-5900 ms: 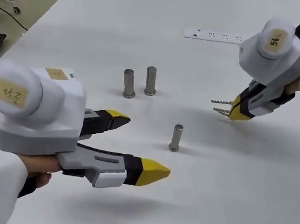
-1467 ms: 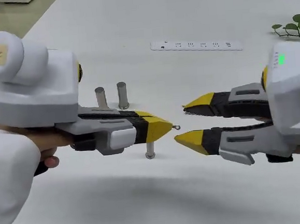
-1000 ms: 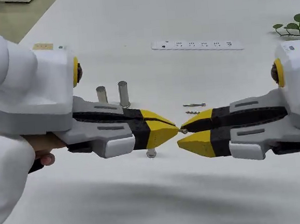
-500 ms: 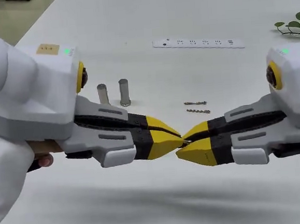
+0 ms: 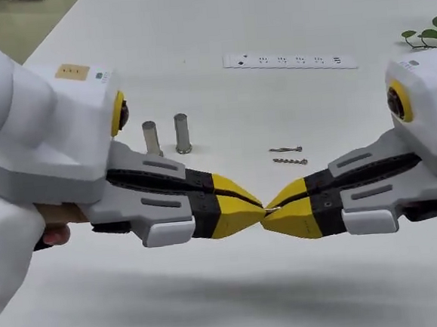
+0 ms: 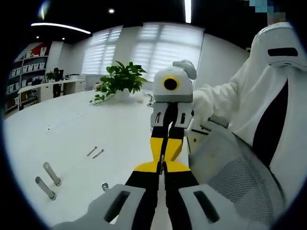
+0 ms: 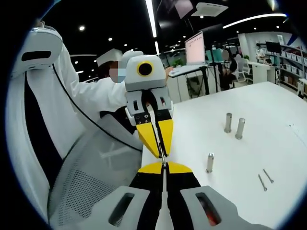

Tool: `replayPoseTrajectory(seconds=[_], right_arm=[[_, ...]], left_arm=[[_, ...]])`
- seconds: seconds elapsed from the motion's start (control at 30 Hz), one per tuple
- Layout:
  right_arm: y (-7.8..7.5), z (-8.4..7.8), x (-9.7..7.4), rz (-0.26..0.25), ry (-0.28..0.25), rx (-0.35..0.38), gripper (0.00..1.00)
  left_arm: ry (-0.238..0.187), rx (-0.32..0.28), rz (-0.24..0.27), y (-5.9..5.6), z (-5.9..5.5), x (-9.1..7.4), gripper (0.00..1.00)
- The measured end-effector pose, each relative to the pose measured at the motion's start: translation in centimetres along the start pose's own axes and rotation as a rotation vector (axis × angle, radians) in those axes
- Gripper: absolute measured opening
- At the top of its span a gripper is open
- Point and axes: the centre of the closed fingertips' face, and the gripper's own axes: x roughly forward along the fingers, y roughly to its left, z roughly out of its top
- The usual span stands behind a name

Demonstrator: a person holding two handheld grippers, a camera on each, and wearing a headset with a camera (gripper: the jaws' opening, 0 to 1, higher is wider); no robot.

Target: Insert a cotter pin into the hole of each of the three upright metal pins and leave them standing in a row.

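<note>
Just above the desk (image 5: 193,37), the left gripper (image 5: 259,212) and the right gripper (image 5: 270,214) meet nose to nose, yellow tip against yellow tip. Both pairs of fingers are pressed together. At the join they pinch a cotter pin (image 5: 265,211), of which little more than a thin glint of metal shows in the head view. In each gripper view, that gripper's own fingers rise closed from the bottom and the other gripper points straight back at them. The held cotter pin sits in the narrow seam where the four tips come together, clear of the desk surface.

Two metal pins (image 5: 151,138) (image 5: 182,133) stand upright side by side on the desk, beyond the left gripper's body and well apart from the fingers. A third metal pin (image 7: 209,162) also stands upright. In the right gripper view it sits alone on the desk, off to one side of the tips, nearer to them than the pair. The left gripper view catches it end-on (image 6: 105,186) just beside its own fingers. None of the three touches a gripper.

Two loose cotter pins (image 5: 285,150) (image 5: 290,161) lie flat and roughly parallel on the desk, just beyond the right gripper's fingers and not touching them. Farther back lies a white power strip (image 5: 290,60), and a green plant (image 5: 429,35) shows at the far right edge. Both gripper views take in a person in a white coat and a mesh-backed chair (image 7: 81,191).
</note>
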Motion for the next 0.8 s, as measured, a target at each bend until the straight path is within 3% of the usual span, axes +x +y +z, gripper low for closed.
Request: replayPoseTrajectory(seconds=[0.17, 0.27, 0.37, 0.57, 0.8], right_arm=[[-0.6, 0.1, -0.1, -0.018, 0.005, -0.012, 0.0], [-1.2, -0.2, -0.3, -0.038, 0.006, -0.014, 0.0], [-2.0, -0.6, -0.3, -0.066, 0.019, -0.014, 0.0], [-4.2, -1.2, -0.4, -0.12, 0.017, 0.026, 0.0], [-6.3, -2.5, 0.0, -0.181, 0.084, -0.015, 0.0]], left_arm=[[0.006, 0.008, 0.005, 0.0, -0.2, 0.2, 0.1], [0.013, 0.014, 0.037, 0.7, -0.5, 0.3, 0.23], [0.019, 0.016, 0.076, 1.6, -0.8, 0.4, 0.3], [0.018, -0.003, 0.102, 2.9, -0.9, 0.2, 0.31], [0.066, 0.004, 0.175, 5.7, -2.1, -0.3, 0.33]])
